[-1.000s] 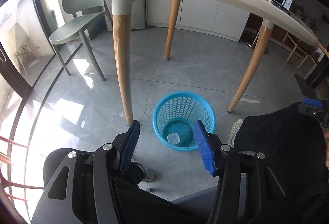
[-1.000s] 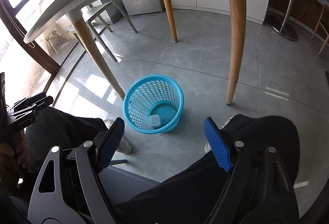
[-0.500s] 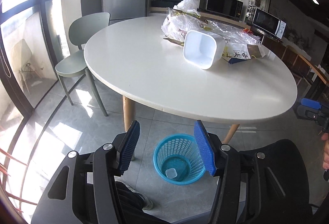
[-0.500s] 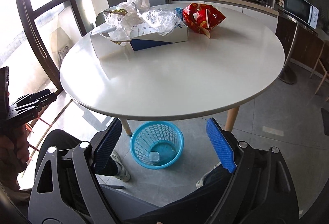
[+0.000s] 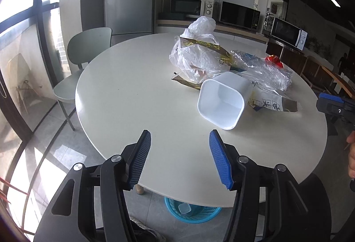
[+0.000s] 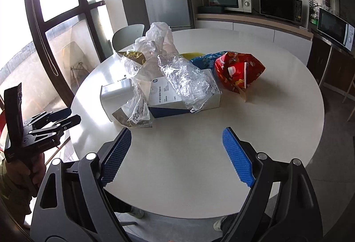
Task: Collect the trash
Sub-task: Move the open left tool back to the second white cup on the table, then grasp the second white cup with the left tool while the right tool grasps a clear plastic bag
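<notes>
the blue basket (image 5: pixel 192 212) at six o'clock is mostly hidden under the table (image 5: pixel 137 95); print on the white box (image 6: pixel 165 95) is unreadable.

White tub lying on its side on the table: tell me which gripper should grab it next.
Left, probably. The white tub lies just beyond the open left gripper, its mouth facing it, nothing between. From the right gripper, also open, the tub sits far left, partly behind crumpled wrappers.

My left gripper (image 5: pixel 179 155) and my right gripper (image 6: pixel 176 154) have blue dimpled pads on black frames; the table (image 5: pixel 133 95) is cream white, the tub (image 5: pixel 221 102) white, the snack bag (image 6: pixel 238 71) red, and the basket (image 5: pixel 195 214) under the near edge perforated blue
</notes>
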